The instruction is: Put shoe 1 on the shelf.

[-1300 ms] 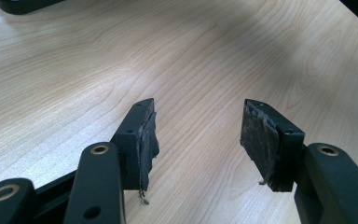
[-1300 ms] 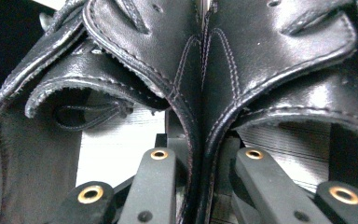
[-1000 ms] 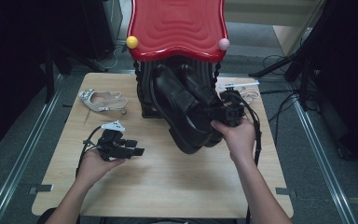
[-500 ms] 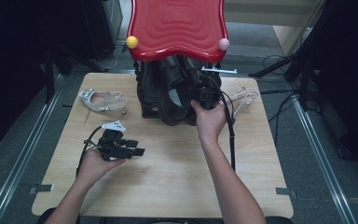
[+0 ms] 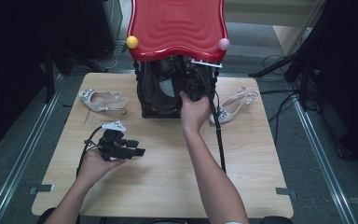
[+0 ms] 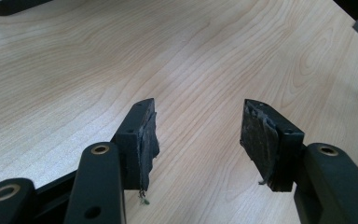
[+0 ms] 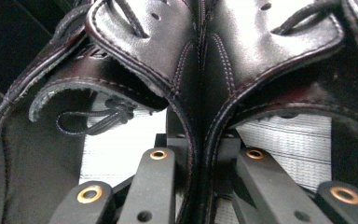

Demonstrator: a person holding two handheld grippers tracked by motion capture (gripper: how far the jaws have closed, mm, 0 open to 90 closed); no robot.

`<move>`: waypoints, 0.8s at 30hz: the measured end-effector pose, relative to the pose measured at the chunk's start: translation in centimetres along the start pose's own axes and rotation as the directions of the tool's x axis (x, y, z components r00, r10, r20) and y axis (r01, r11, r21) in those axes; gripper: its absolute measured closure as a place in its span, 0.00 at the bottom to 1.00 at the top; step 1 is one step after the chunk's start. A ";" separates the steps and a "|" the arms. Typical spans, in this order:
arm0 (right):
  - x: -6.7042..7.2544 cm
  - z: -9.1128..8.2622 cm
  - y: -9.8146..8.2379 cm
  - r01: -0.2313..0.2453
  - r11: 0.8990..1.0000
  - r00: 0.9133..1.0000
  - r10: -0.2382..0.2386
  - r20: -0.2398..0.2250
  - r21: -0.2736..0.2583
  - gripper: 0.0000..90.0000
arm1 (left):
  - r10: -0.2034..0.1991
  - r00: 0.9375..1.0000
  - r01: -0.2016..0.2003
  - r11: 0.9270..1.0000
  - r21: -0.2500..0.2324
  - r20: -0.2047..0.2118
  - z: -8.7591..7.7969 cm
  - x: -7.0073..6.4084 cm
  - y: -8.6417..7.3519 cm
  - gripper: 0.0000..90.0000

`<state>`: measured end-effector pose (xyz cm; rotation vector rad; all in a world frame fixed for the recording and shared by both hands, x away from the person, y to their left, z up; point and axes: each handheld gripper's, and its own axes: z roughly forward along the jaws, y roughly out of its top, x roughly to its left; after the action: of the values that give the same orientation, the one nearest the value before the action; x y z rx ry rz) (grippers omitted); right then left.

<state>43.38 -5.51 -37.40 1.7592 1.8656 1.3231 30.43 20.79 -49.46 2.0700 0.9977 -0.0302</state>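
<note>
R gripper (image 5: 192,87) is under the red rack (image 5: 177,28) at the counter's (image 5: 168,186) back, jaws clamped on the touching inner edges of two black shoes (image 7: 200,70), leather pinched between them. L gripper (image 6: 198,140) sits low over bare counter w/ jaws apart, holding nothing.

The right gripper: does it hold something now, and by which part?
Yes. The right gripper is shut on a pair of black leather shoes, pinching their two inner collar edges pressed together. The left gripper is open over the table.
</note>
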 end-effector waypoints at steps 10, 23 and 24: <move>0.6 1.6 0.5 -0.026 0.999 1.000 0.026 0.005 -0.023 0.89 | 0.004 1.000 -0.004 1.000 0.001 0.005 0.0 -0.1 0.1 0.51; 1.6 2.0 0.1 0.024 0.999 1.000 -0.024 -0.013 0.035 0.71 | 0.003 1.000 -0.003 1.000 -0.002 -0.002 0.0 -0.1 0.1 0.51; 1.4 1.9 0.1 0.048 0.998 0.999 -0.047 -0.027 0.028 0.70 | 0.002 1.000 -0.002 1.000 -0.004 0.002 0.0 -0.1 0.2 0.51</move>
<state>44.51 -3.44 -37.83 1.7080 1.9380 1.3149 30.46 20.69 -49.30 2.0669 0.9940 -0.0298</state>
